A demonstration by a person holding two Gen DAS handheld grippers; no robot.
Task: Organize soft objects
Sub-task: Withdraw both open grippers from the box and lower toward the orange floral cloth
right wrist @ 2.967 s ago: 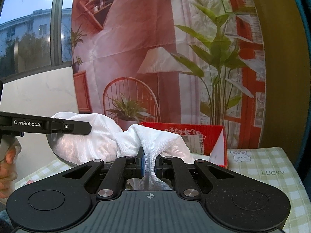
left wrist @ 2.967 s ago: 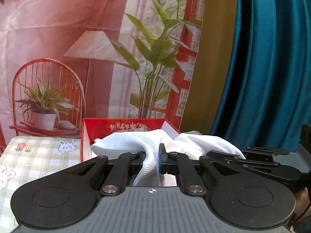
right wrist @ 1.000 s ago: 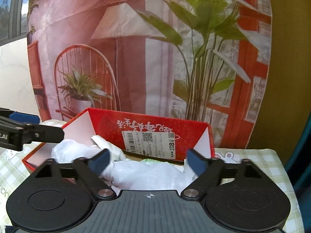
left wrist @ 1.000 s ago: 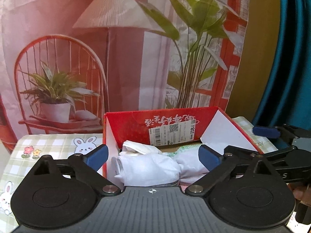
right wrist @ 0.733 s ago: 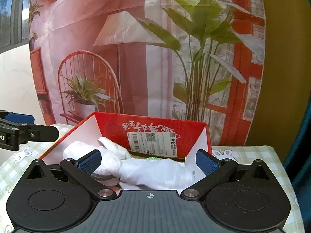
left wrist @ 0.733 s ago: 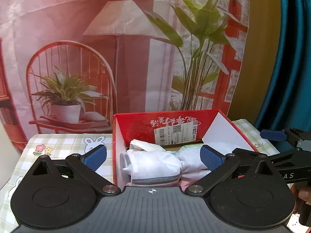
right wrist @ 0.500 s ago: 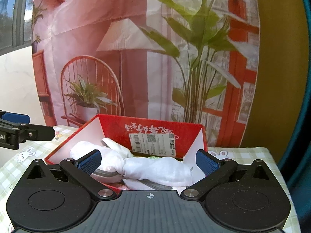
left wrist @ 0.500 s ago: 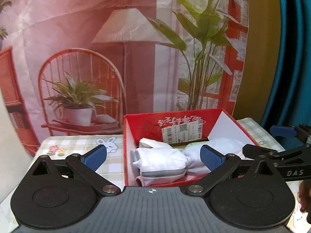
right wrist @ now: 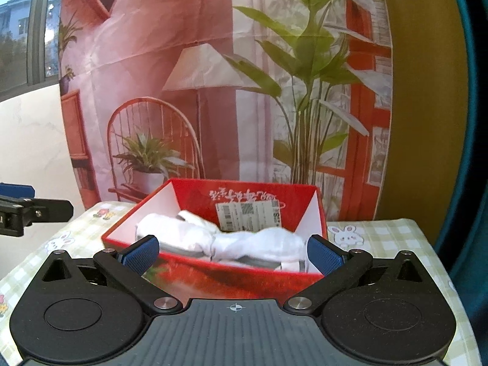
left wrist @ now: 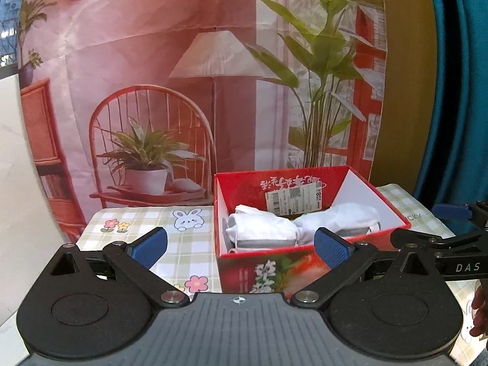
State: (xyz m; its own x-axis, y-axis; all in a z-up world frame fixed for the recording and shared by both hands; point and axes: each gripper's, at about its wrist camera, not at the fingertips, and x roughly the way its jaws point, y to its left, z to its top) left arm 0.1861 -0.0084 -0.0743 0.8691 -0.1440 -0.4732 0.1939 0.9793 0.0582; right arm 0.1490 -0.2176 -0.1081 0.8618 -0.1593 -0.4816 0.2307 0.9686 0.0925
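Both your claws, left claw (left wrist: 241, 245) and right claw (right wrist: 233, 254), are wide open and empty; white cloth (left wrist: 265, 228) sits in the red box (left wrist: 308, 263), so look for another soft thing.

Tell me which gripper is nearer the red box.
Right, slightly. The right gripper sits open just before the red box; the left gripper is open and back, toward its left corner.
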